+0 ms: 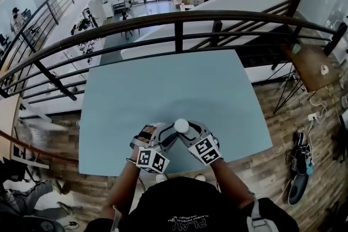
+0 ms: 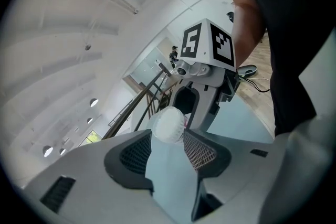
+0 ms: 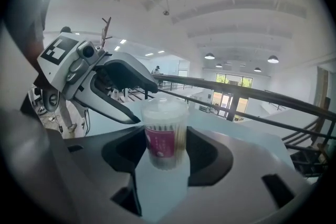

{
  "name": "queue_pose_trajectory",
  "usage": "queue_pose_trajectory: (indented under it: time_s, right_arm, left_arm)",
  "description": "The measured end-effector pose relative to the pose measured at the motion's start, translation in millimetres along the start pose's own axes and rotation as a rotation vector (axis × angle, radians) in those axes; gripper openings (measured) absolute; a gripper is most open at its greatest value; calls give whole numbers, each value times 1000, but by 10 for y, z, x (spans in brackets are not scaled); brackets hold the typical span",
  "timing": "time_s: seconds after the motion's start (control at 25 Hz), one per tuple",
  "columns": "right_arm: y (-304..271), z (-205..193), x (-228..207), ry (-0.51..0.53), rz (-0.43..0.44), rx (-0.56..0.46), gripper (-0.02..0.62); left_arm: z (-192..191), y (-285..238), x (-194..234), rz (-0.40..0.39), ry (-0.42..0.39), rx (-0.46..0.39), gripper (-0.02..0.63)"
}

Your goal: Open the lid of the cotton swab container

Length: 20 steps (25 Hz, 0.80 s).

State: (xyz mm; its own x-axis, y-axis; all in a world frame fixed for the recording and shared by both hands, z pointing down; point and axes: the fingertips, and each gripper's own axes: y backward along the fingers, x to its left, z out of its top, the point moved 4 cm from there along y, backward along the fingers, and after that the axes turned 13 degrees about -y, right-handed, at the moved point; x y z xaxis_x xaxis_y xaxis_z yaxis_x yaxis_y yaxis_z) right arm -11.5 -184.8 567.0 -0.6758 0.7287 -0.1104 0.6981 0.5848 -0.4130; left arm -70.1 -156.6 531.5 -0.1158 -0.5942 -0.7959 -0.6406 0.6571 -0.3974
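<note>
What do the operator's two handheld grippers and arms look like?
The left gripper and right gripper both have pale grey moulded plastic bodies, and their curved jaws are lined with black mesh-textured pads. Each carries a white cube printed with black square markers. The person wears a black short-sleeved top with pale print. The forearms are bare.

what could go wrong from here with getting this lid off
1. The left hand-held gripper has its jaws open beside the lid, so a pull now could slip off it.
2. The right hand-held gripper clamps the clear cotton swab container; squeezing harder may crush it.
3. The container is held near the near edge of the table, so a fumble could send it over the side.
</note>
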Motion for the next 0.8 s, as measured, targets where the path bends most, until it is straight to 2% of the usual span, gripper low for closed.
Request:
queue_pose_trajectory:
  time_s: [0.48,0.8]
  right_arm:
    - [-65,-29,23,139,-6,44,236]
    - [-78,24,64,171,-11,47,236]
  left_arm:
    - [-24,-115,-71,-45,-153,47,193]
    - [-20,-61,-26,-56,-153,49,187]
